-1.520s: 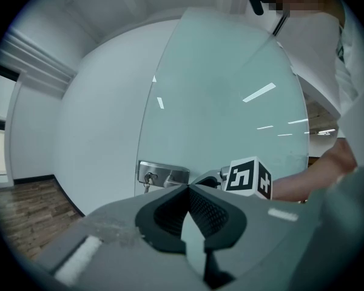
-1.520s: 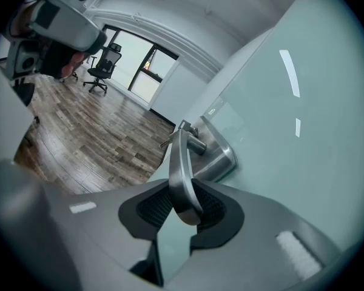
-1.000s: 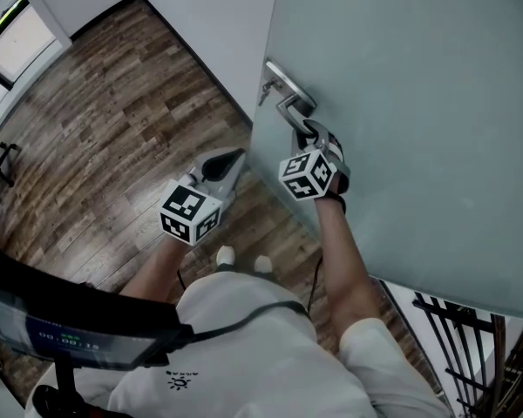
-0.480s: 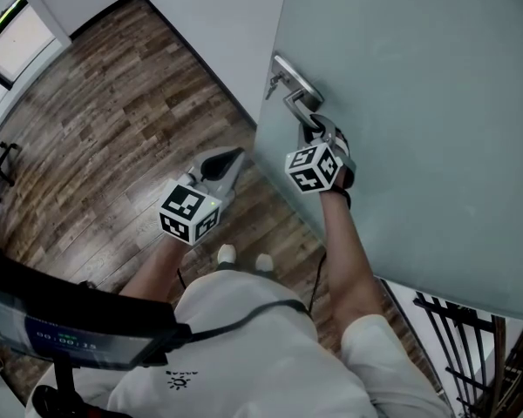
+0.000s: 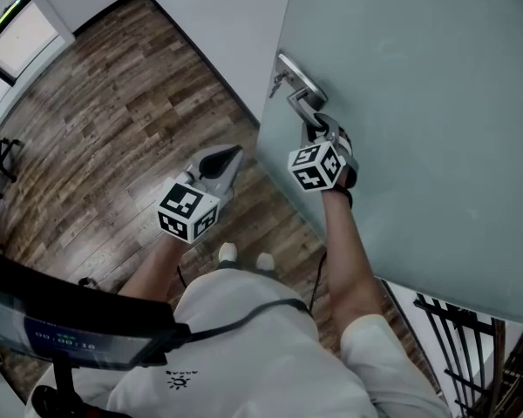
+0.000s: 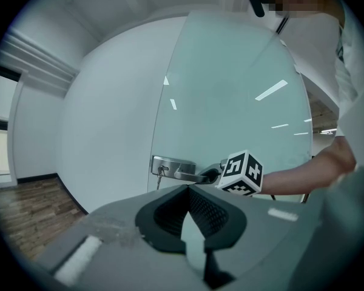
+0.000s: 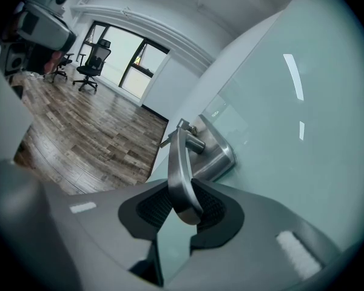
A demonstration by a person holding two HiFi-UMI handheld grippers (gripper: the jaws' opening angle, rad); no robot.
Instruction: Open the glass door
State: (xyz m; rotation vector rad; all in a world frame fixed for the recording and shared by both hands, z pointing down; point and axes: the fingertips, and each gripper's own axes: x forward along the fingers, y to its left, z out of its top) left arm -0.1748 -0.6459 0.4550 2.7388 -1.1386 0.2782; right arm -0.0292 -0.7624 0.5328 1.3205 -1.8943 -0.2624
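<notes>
The frosted glass door (image 5: 418, 103) fills the right side of the scene, with its free edge just left of the metal lever handle (image 5: 300, 103) and a white wall (image 5: 218, 24) beyond that edge. The right tongs (image 5: 316, 131) are clamped on the near end of the lever, one pad on each side of the curved bar. The person's right arm (image 5: 342, 251) reaches up to them alongside the glass. A key (image 6: 159, 173) hangs from the lock plate (image 5: 289, 70) at the far end of the handle. The left tongs (image 5: 230, 158) hover to the left, well apart from the door, over the wood plank floor (image 5: 113, 129). They are pressed together with nothing between them, tips pointing towards the door's edge.
</notes>
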